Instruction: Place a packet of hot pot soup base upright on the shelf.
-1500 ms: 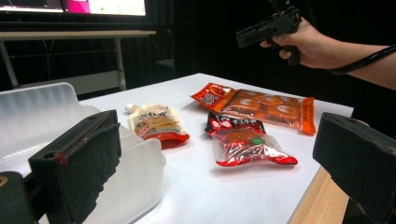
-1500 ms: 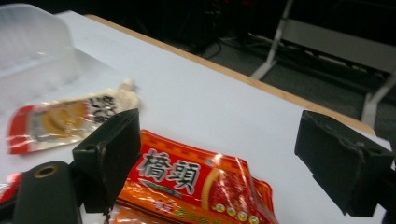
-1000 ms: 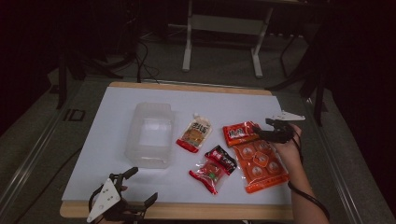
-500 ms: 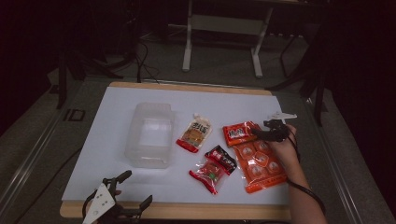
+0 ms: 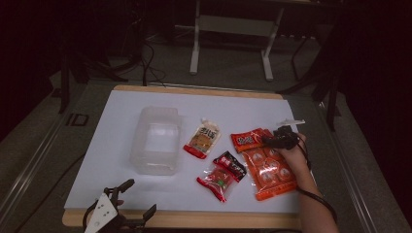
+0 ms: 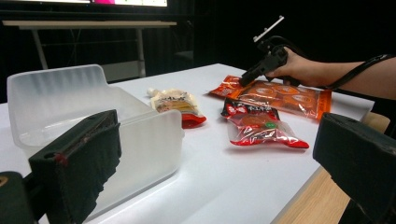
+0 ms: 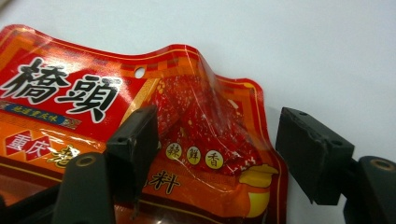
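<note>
A red-orange snack packet (image 5: 248, 138) lies right of centre on the white table (image 5: 243, 107). My right gripper (image 5: 268, 141) is down over it. In the right gripper view the packet (image 7: 70, 98) has a raised, crinkled corner between the jaws. The left pad (image 7: 135, 135) sits on the packet and the right pad (image 7: 310, 149) hangs over bare table, apart from it. The jaws have just been closing but stand open. My left gripper (image 5: 140, 196) hovers wide open at the front left edge, near a clear plastic container (image 5: 155, 141) (image 6: 70, 102).
A beige pouch with a red bottom (image 5: 201, 138) lies beside the container. Two small red packets (image 5: 231, 164) (image 5: 216, 180) lie nearer the front. A large orange multi-pack (image 5: 269, 170) lies under the right hand. The wooden table edge (image 5: 218, 219) runs along the front.
My right gripper has come down and slightly nearer onto the red-orange packet, with its jaws narrowing. The left gripper has barely shifted at the front edge.
</note>
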### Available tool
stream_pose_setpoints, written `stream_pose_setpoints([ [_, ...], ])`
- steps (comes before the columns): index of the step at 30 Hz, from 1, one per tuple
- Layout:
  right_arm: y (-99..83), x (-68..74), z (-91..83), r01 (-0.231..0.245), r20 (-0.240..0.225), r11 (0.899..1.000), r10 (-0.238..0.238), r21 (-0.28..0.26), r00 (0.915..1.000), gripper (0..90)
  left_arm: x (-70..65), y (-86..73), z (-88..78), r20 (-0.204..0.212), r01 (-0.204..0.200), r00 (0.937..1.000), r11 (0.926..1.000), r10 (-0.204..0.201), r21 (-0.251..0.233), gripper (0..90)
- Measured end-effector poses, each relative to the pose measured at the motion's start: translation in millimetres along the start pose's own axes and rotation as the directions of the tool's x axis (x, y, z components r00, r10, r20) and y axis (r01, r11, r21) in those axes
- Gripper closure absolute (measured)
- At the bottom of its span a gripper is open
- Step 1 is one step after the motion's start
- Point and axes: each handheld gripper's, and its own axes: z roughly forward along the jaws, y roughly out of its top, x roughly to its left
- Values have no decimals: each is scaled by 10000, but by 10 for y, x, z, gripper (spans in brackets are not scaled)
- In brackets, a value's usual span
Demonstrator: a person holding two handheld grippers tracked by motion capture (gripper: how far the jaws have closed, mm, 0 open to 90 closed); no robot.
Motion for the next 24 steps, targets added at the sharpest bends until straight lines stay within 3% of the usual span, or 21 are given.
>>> stream_pose_setpoints([
  [4, 10, 1, 1, -37, -12, 9999, 38, 119, 10000, 302, 6, -2, 4, 2, 2, 10000, 10000, -2, 36, 16],
  [11, 5, 7, -26, 31, -57, 9998, -30, 176, 10000, 465, -9, -6, 21, 65, -68, 10000, 9999, 67, 131, 16],
  [13, -11, 29, -51, 447, -116, 9990, -447, -52, 9989, 600, -17, -6, 24, 82, -112, 9999, 9998, 111, 138, 16],
  [14, -11, 29, -51, 447, -116, 9990, -447, -52, 9989, 600, -17, -6, 24, 82, -112, 9999, 9998, 111, 138, 16],
  [15, 0, 102, -50, 1015, 67, 9948, -1015, -32, 9948, 710, -14, -8, 34, 84, -65, 9999, 9999, 64, 145, 15],
  [19, 34, 145, -35, 1192, 71, 9928, -1193, 92, 9928, 815, -16, -8, 39, 97, -59, 9999, 9999, 58, 148, 16],
  [22, 86, 179, -41, 1094, 130, 9937, -1097, 264, 9939, 862, -19, -7, 33, 94, -126, 9999, 9998, 124, 158, 16],
  [24, 123, 143, -85, 637, -97, 9976, -635, 286, 9979, 879, -11, -8, 36, 88, -61, 9999, 9999, 59, 148, 16],
])
